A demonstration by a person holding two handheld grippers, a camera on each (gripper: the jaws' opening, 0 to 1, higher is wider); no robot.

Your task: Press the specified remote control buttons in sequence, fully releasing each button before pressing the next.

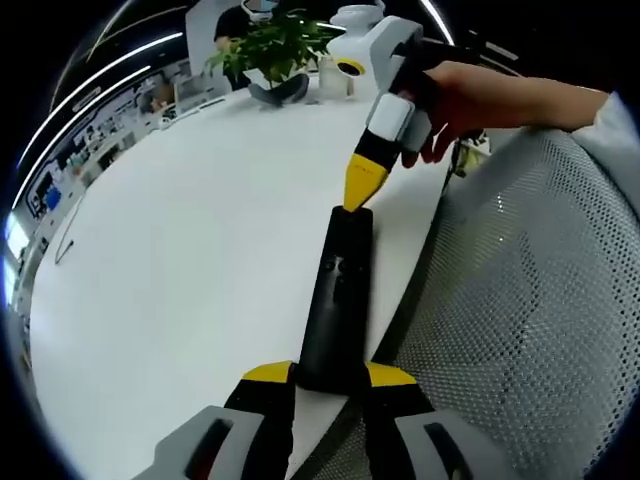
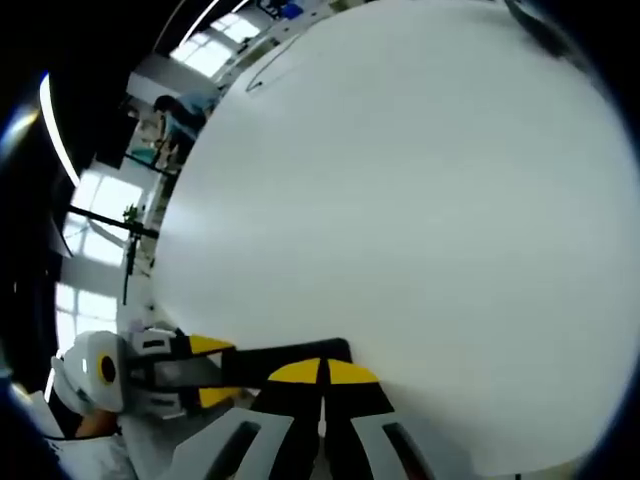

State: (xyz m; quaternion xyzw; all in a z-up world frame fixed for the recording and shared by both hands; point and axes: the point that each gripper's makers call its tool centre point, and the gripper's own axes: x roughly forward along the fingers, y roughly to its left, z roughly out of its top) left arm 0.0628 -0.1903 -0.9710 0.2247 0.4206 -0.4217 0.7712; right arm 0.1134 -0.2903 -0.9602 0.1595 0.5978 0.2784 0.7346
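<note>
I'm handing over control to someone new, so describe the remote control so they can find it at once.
Start at the big white table and go to its near edge, beside the grey mesh chair. The remote control lies there, a long black slab with small dark buttons. One end sits between the left hand-held gripper's yellow tips, and the right hand-held gripper's closed yellow tip touches the other end.
</note>
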